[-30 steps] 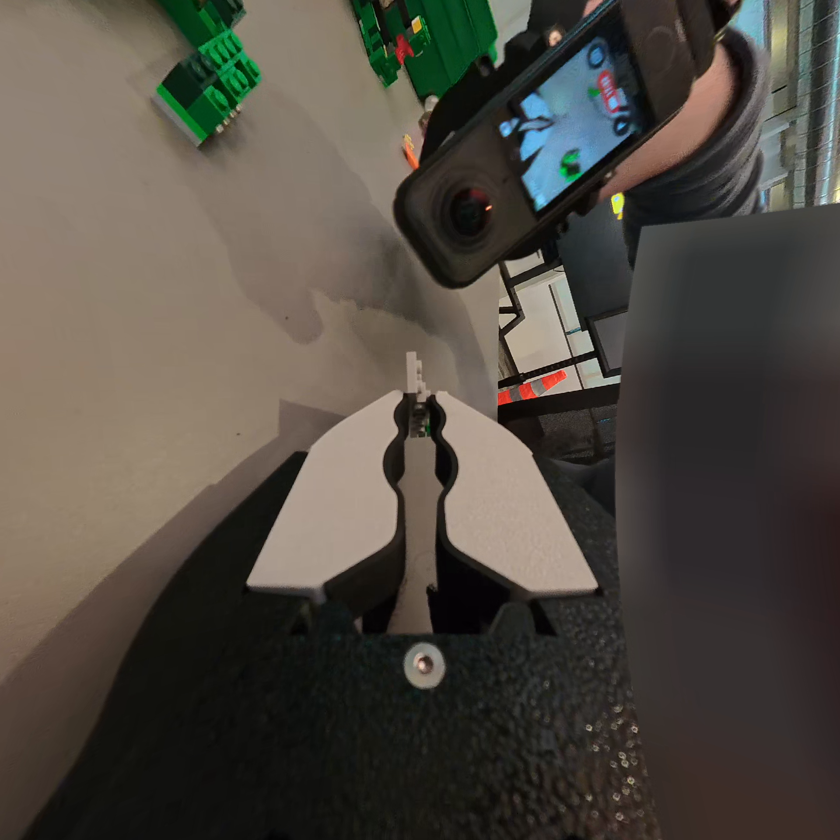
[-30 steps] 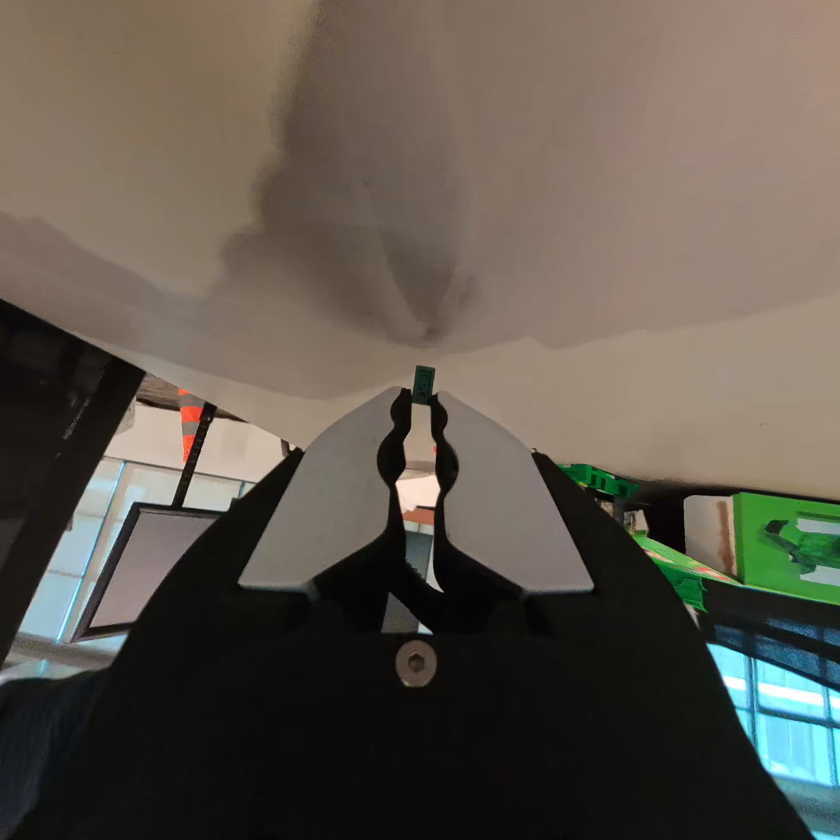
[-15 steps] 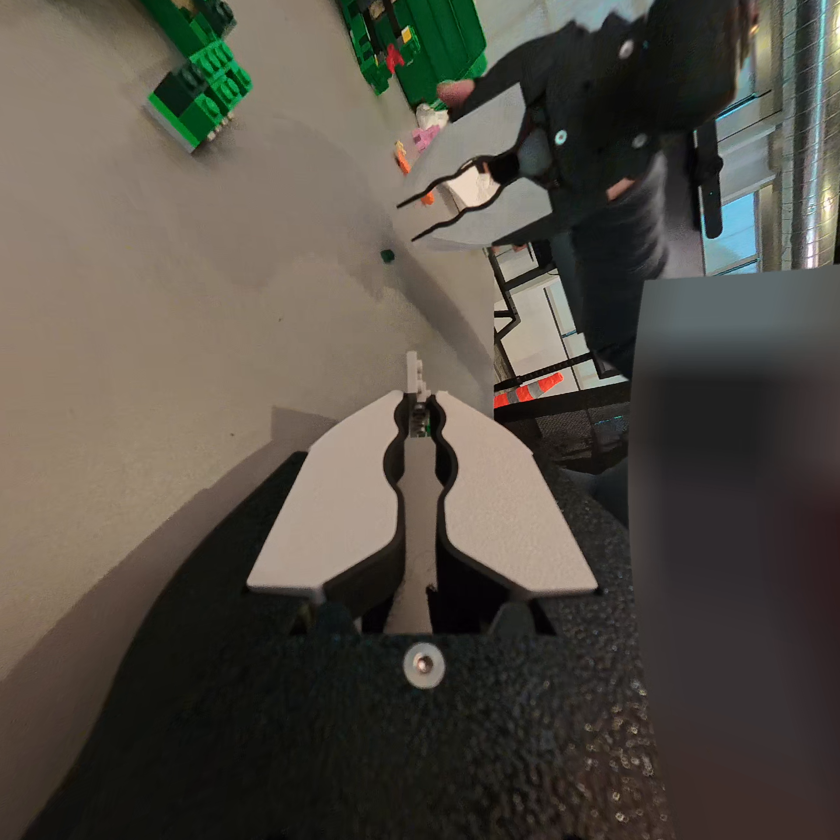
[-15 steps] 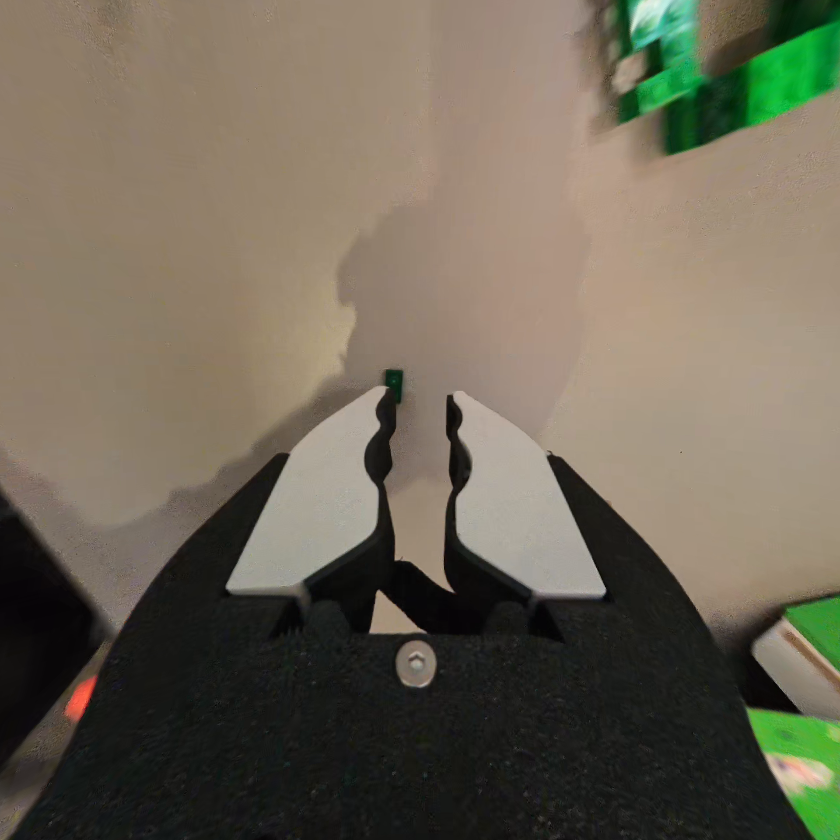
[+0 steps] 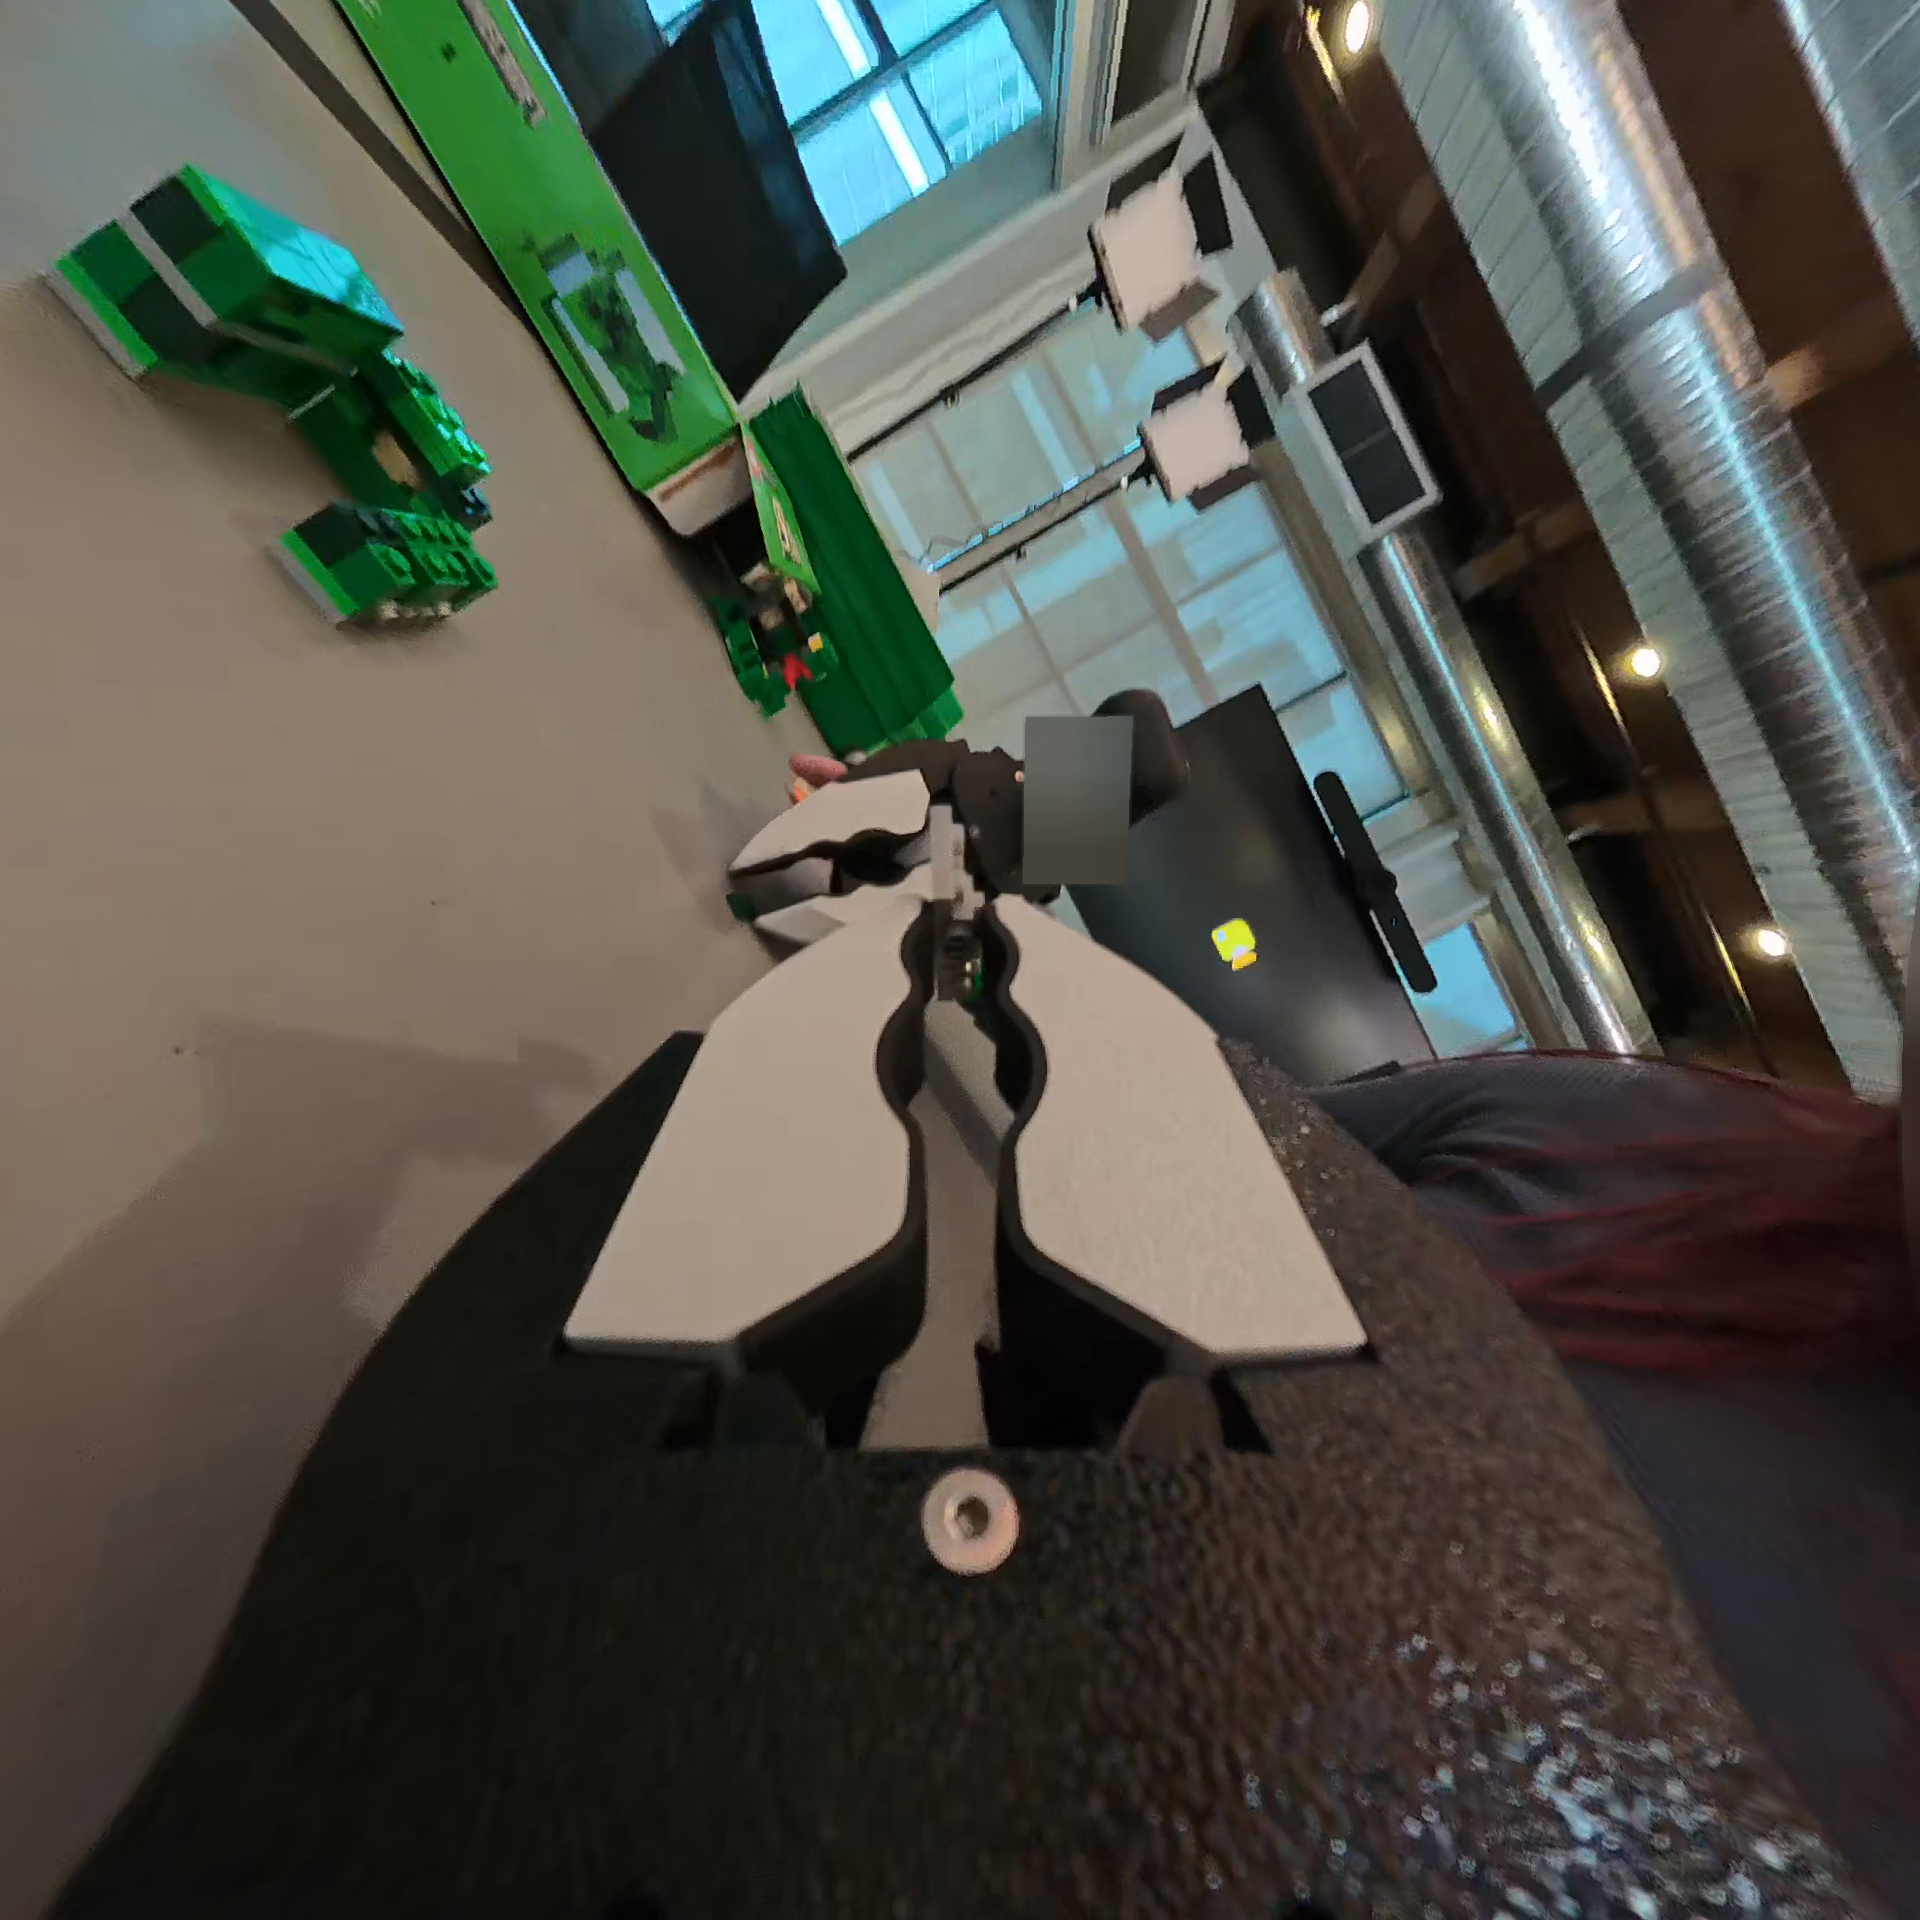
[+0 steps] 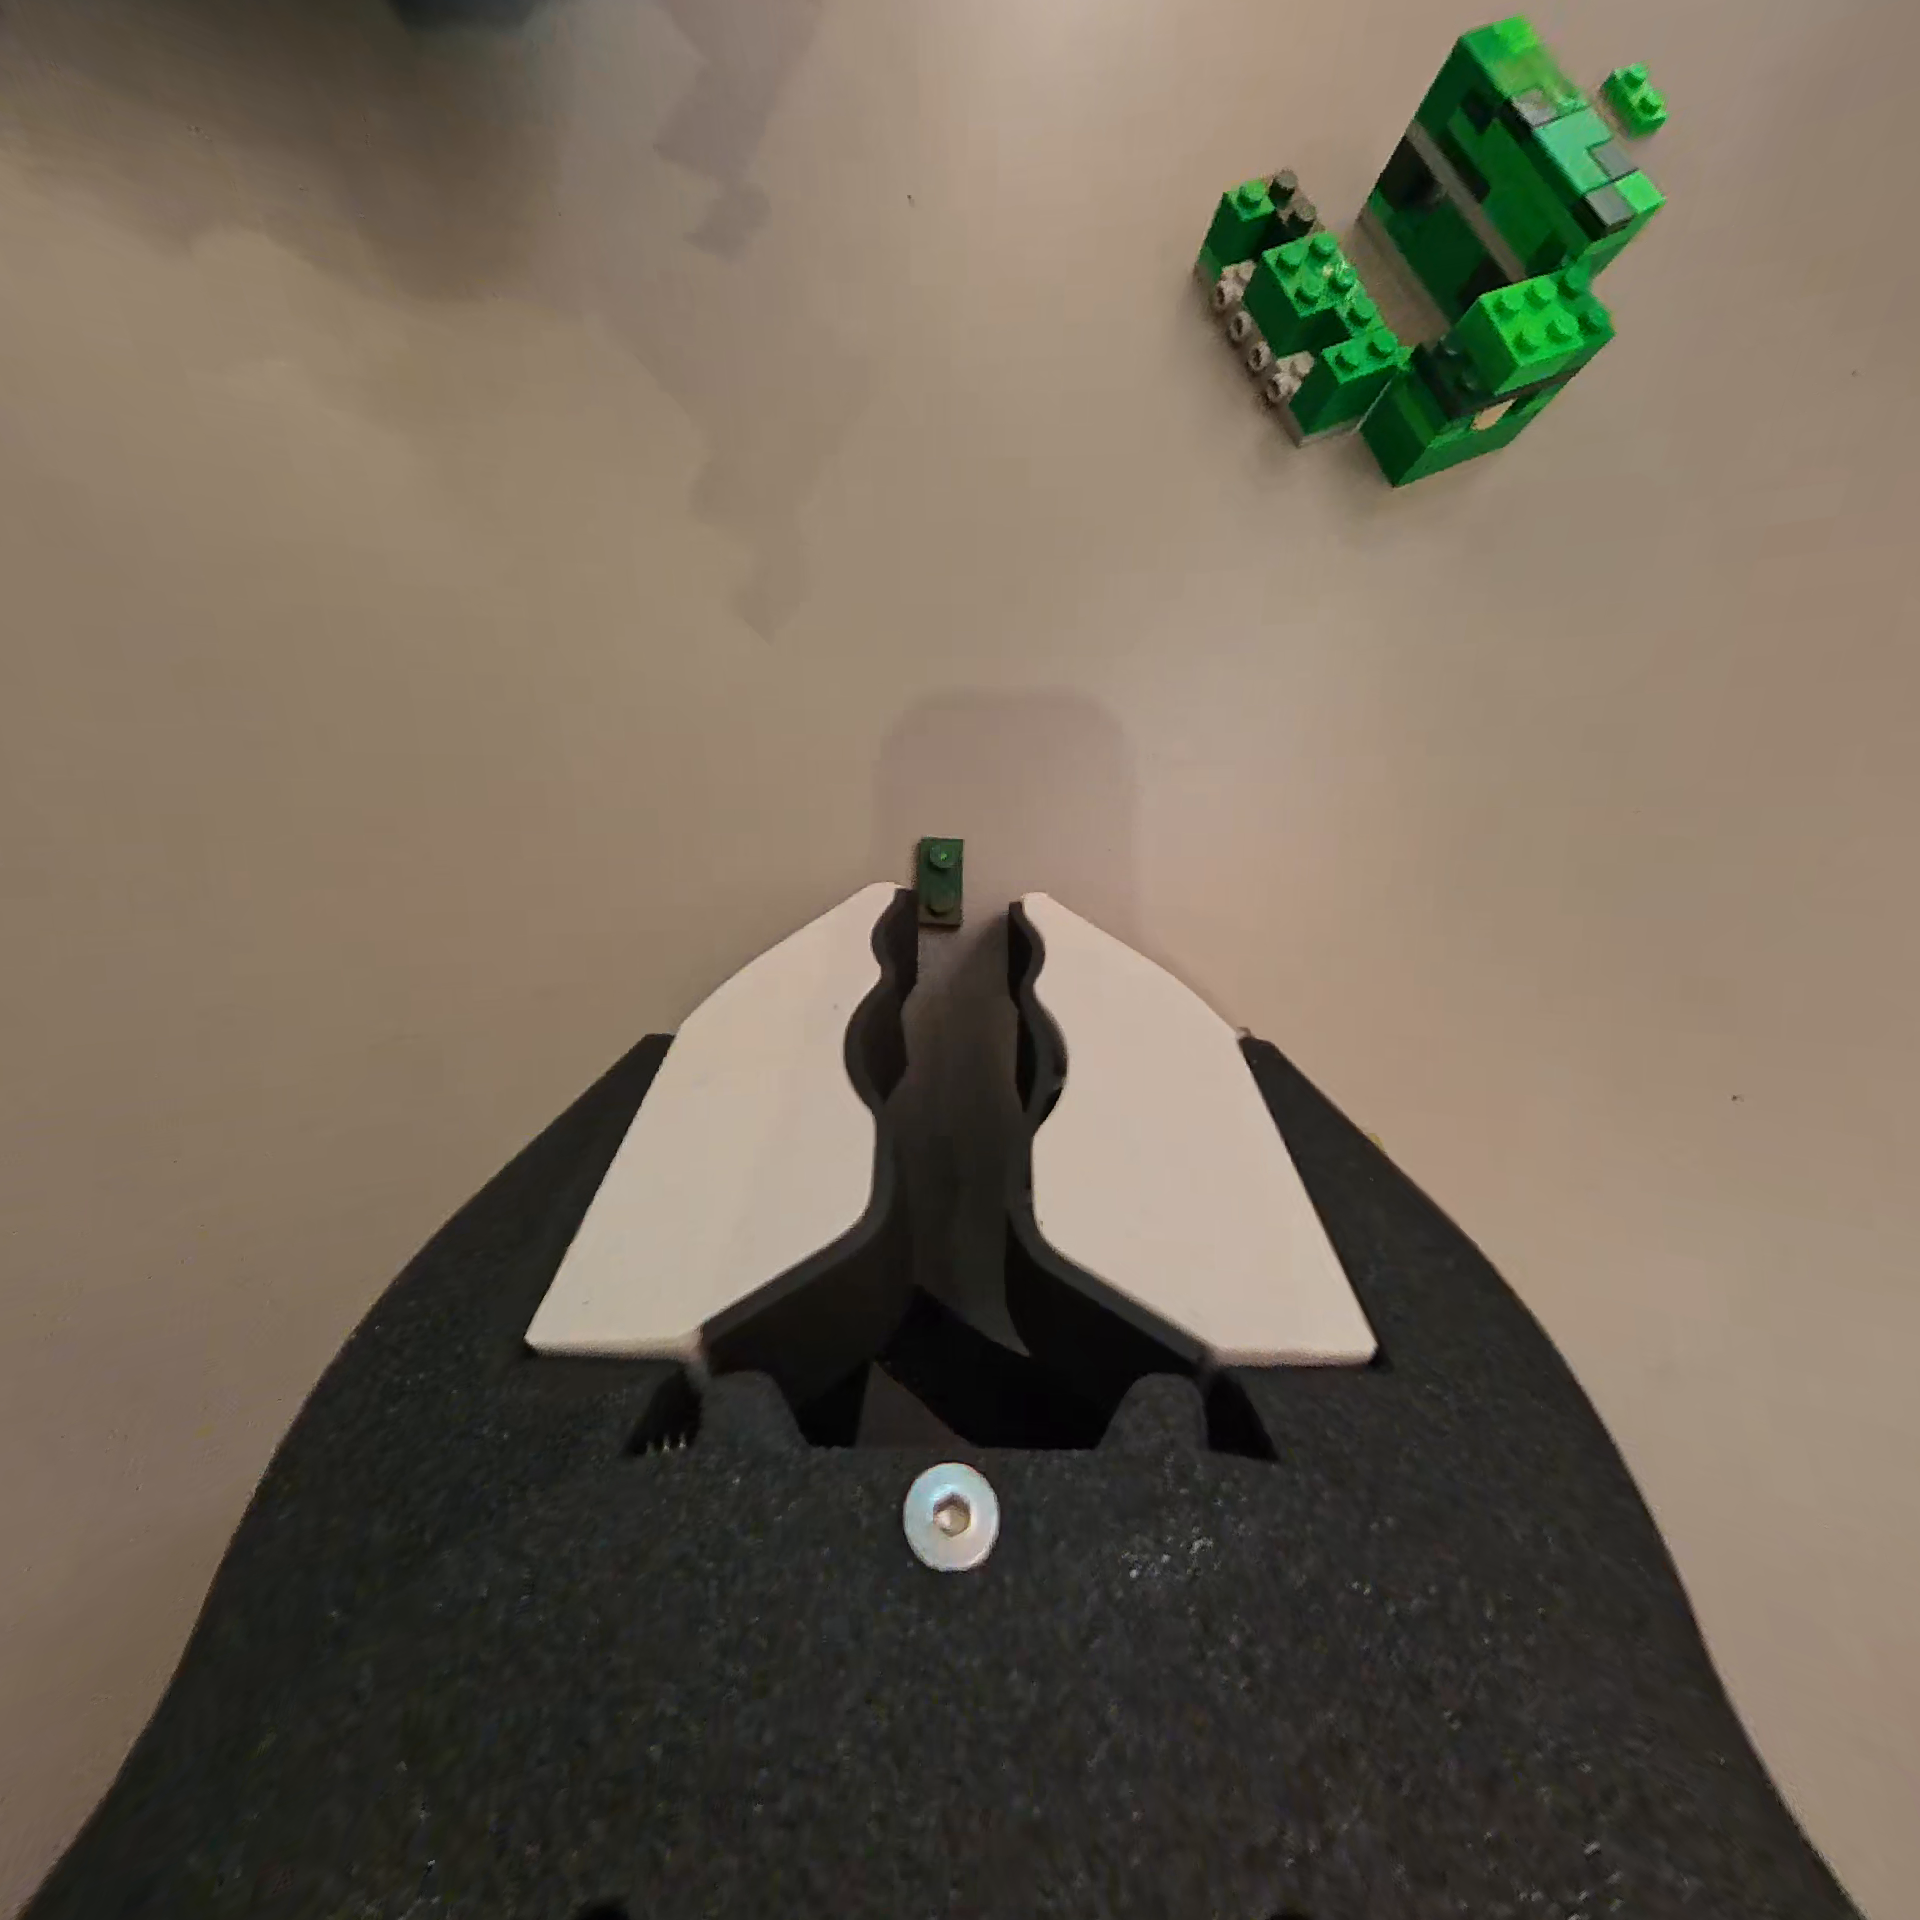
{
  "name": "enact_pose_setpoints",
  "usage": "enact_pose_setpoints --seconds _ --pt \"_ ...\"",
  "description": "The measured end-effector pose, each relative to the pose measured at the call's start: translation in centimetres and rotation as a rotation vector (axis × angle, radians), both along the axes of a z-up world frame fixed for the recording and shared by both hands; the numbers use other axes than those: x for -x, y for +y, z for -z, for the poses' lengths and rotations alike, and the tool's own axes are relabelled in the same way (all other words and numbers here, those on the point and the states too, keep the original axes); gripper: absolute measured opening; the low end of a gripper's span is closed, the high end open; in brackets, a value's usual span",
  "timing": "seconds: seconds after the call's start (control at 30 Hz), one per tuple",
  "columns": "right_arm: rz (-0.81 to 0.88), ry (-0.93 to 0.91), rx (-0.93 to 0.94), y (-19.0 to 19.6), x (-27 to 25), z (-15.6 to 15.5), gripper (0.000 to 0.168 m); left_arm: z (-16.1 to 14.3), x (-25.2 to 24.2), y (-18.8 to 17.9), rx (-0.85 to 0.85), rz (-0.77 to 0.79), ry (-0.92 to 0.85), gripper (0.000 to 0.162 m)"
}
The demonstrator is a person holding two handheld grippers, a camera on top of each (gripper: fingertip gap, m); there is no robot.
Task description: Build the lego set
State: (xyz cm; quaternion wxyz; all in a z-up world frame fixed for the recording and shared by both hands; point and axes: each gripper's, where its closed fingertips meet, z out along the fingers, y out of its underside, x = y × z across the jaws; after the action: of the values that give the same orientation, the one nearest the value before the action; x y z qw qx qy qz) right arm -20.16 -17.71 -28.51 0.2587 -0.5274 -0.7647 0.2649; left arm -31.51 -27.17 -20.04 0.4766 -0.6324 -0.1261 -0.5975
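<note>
My left gripper (image 5: 961, 920) is shut on a small white stepped lego piece (image 5: 948, 862) that sticks out past the tips, held above the beige table (image 5: 260, 883). My right gripper (image 6: 958, 902) is open, tips low over the table. A dark green two-stud plate (image 6: 940, 881) lies flat between its tips, close to the left fingertip (image 6: 883, 909). The right gripper also shows in the left wrist view (image 5: 790, 883), with the plate (image 5: 740, 904) at its tips. A green lego build (image 6: 1455, 260) lies at the far right; it also shows in the left wrist view (image 5: 260, 343).
A loose green brick (image 6: 1636, 99) lies beside the build. Green set boxes (image 5: 582, 260) and a small green figure (image 5: 774, 644) stand at the table's far edge. A person's dark sleeve (image 5: 1662, 1195) is at the right. Across from one pair of fingers to the other is roughly 20 centimeters. The green lego build (image 6: 1455, 260) is about 15 centimeters from both grippers' fingertips. Look for it in the left wrist view (image 5: 258, 365) too.
My right gripper was shut on the dark green plate, swung down to the table and opened; the plate now lies on the table. My left gripper keeps its hold and has tilted.
</note>
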Motion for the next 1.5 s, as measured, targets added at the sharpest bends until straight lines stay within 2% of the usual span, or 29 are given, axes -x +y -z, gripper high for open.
enact_pose_setpoints --seconds 0.17,0.33,0.43,0.53,0.63,0.7,0.8,0.87,1.17,1.5 --pt "-0.031 0.009 -0.03 -0.2 0.4 0.0 0.016 0.0 -1.1 0.7 0.001 -0.047 -0.011 0.007" --pt "-0.032 -0.019 -0.08 0.0 0.4 -0.3 0.008 -0.2 -1.7 1.8 -0.009 -0.104 -0.021 0.007" --pt "0.026 0.107 -0.125 0.3 2.3 -3.5 0.007 -1.6 -0.9 2.3 -0.087 -0.254 -0.073 0.007" --pt "0.102 0.302 -0.103 -0.4 5.0 -8.5 0.007 -3.5 1.9 1.8 -0.214 -0.597 -0.085 0.008" --pt "0.067 0.446 -0.081 -3.0 7.2 -12.6 0.007 -4.5 1.4 1.7 -0.285 -0.679 0.011 0.008" --pt "-0.011 0.474 -0.159 -4.8 8.2 -13.8 0.007 -4.9 0.8 1.7 -0.321 -0.68 0.017 0.007" --pt "-0.1 0.442 -0.36 -6.0 9.2 -14.1 0.007 -4.5 0.1 2.1 -0.314 -0.639 0.01 0.007" --pt "-0.142 0.406 -0.417 -6.5 9.6 -13.9 0.007 -4.1 0.0 2.2 -0.305 -0.643 0.0 0.007" --pt "-0.194 0.218 -0.449 -7.0 10.3 -12.1 0.007 -3.5 -0.2 2.0 -0.28 -0.616 -0.052 0.007" --pt "-0.233 0.141 -0.507 -7.2 10.6 -11.8 0.007 -3.4 -0.5 1.9 -0.277 -0.571 -0.081 0.007"
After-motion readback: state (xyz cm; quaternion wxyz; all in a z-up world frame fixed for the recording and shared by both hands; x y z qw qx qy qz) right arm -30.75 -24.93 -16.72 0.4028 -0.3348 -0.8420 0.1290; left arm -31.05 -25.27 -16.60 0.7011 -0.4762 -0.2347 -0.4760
